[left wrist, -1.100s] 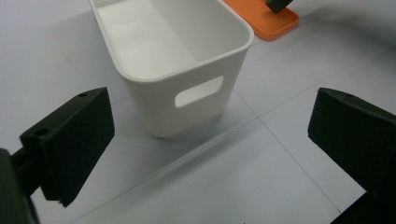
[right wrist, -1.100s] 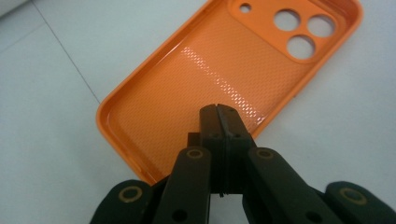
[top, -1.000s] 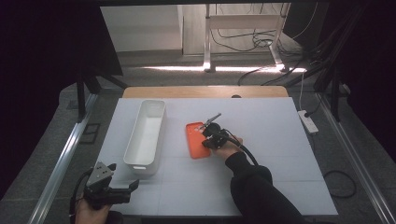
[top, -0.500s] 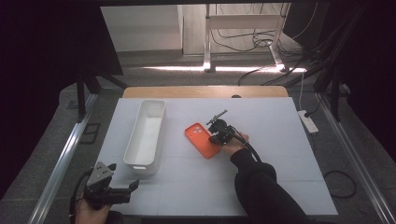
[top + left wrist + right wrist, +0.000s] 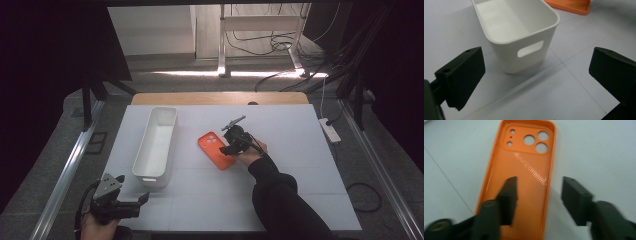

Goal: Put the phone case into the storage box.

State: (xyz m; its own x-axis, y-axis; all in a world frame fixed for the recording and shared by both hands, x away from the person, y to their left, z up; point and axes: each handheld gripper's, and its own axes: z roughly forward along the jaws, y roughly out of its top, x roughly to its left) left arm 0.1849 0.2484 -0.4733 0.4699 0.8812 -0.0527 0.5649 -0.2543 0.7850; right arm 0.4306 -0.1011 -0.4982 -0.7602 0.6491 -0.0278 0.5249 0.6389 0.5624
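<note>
**Loose phone case, half-spread tongs: where the slip could come**

White and gridded with faint lines, the surface (image 5: 300, 190) carries two things: a long white bin (image 5: 156, 145) on the left and an orange phone case (image 5: 216, 150) lying flat, inner side up, just right of the bin and apart from it. Beyond the far edge are dark curtains, cables and a bright strip of floor.

The right tongs (image 5: 537, 195) have just been opening; they now stand partly spread over the near end of the case, one jaw above its inner face, the other outside its long edge over bare surface. The pads do not press on it, so the case rests free. The left tongs (image 5: 534, 77) stand wide apart with nothing between them, looking at the handle end of the bin from the near left corner.

The likely trouble is the grip. The case is thin, glossy and flexible; a pinch on one wall alone could make it bow, twist or pop out. If the lower jaw drags on the surface, the case may skate away rather than lift. Taken by its end, it would hang and swing, and could catch the bin's rim on the way in. The light bin itself could shift if nudged, since the left tongs are not steadying it.
</note>
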